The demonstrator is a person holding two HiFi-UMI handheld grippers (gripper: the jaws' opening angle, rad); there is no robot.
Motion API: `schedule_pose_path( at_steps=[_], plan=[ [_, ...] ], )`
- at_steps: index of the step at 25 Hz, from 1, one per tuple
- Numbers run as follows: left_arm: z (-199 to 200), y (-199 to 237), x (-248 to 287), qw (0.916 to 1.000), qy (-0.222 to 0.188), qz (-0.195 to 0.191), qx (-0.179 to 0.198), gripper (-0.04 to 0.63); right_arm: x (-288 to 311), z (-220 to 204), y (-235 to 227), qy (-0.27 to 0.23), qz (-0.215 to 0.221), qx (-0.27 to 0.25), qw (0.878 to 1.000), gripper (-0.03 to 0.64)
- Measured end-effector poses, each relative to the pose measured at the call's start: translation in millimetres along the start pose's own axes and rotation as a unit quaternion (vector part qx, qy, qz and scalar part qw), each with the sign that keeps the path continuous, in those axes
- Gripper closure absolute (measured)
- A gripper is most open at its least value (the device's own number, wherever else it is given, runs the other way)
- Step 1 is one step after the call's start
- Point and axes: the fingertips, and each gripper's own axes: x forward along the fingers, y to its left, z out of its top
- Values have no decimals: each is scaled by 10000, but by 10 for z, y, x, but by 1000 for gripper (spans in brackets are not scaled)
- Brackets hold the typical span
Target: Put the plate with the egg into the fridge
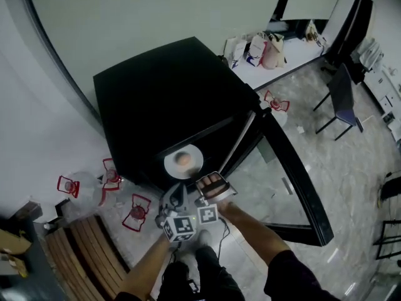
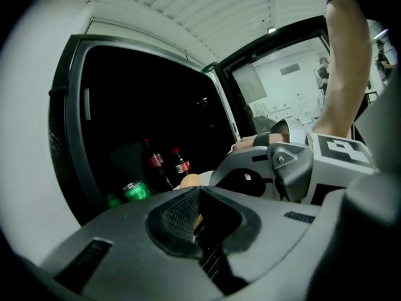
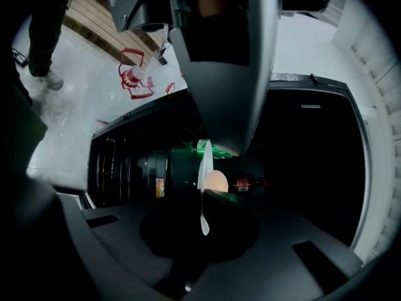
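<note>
Right gripper (image 3: 213, 169) — jaws pinching the rim of the white plate (image 3: 203, 160), which shows edge-on at frame centre. The egg (image 3: 217, 182) sits on it. The plate is at the open front of the black fridge (image 1: 163, 93), mid-frame in the head view. Left gripper (image 2: 199, 196) — jaws pressed together, just below the plate.

Head camera looks steeply down on the black fridge (image 1: 169, 99) from well above; both gripper cameras sit close at its open front, facing inward along their jaws, the right one rolled sideways; all three views share the egg (image 1: 183, 158) on its plate (image 1: 170, 168).
</note>
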Motion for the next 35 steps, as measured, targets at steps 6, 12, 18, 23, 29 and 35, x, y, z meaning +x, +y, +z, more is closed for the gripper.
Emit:
schedule_pose_path(
  at_steps=[6,12,18,23,29,35],
  plan=[
    [-403,-116,472,9999,94,117,-59,585,382,-48,345,-243,-147,-5,9996,594],
    [-529,-125,649,9995,190,243,-91,584,554,-45,518,-422,42,42,9991,594],
    [-475,-22,584,9985,319,389,-212,586,652,16,631,-610,1165,275,9909,594],
    [-435,52,476,9977,334,518,-296,586,780,-38,726,-609,2145,657,9726,590],
    [-412,139,366,9970,360,594,-350,586,793,-34,753,-724,2929,898,9492,558],
    [-418,261,270,9966,370,647,-351,586,674,-22,829,-749,4041,861,9076,480]
  ],
)
